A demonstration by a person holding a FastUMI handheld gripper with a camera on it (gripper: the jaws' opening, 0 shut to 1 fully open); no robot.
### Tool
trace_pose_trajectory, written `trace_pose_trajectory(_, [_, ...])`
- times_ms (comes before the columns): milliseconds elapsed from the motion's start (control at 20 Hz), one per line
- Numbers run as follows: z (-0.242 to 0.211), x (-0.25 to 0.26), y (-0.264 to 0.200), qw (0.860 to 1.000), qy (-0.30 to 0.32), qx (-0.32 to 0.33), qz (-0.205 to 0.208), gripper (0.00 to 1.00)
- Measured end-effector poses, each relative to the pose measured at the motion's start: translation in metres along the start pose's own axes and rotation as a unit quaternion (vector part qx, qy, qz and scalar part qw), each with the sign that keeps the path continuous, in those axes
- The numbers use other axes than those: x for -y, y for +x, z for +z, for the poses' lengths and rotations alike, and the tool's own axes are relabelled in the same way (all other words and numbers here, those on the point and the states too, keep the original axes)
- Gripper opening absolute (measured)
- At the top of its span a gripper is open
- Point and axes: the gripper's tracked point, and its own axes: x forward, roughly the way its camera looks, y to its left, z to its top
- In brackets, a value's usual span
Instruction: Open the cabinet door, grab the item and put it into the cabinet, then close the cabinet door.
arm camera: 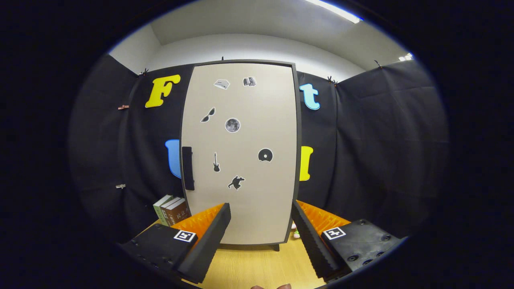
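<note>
**Door shut, fingers spread in front of the cabinet**

I have the gripper (pixel 261 237) held with its fingers wide apart and nothing between them, low in the frame. Beyond them, filling the centre of the picture, stands the cabinet (pixel 299 160), upright, its long axis vertical. Its door (pixel 241 188) lies closed and flat toward me, dotted with small stickers. The handle (pixel 187 168) is a dark vertical bar on the door's left edge, at mid-height.

A closed door fits two stages: the item yet to go in, or already inside with the door shut again. I cannot settle which. A small pale and pink thing (pixel 296 234) peeks out at the cabinet's lower right corner on the table (pixel 261 265), mostly hidden by the right finger; I cannot tell whether it is the item. Books (pixel 172 209) stand at the lower left, beside the cabinet.

If the door is to be opened, my judgement is that the fingers must travel up and left to straddle that vertical bar.
</note>
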Motion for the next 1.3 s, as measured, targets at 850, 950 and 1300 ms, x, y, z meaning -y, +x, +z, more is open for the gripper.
trace_pose_trajectory(850, [-0.002,0.008,0.006,1.000,0.002,0.004,0.003,0.99])
trace_pose_trajectory(950, [-0.002,0.011,0.008,1.000,0.003,0.003,0.003,0.99])
trace_pose_trajectory(1300, [0.002,0.016,0.019,1.000,0.000,0.014,0.004,0.99])
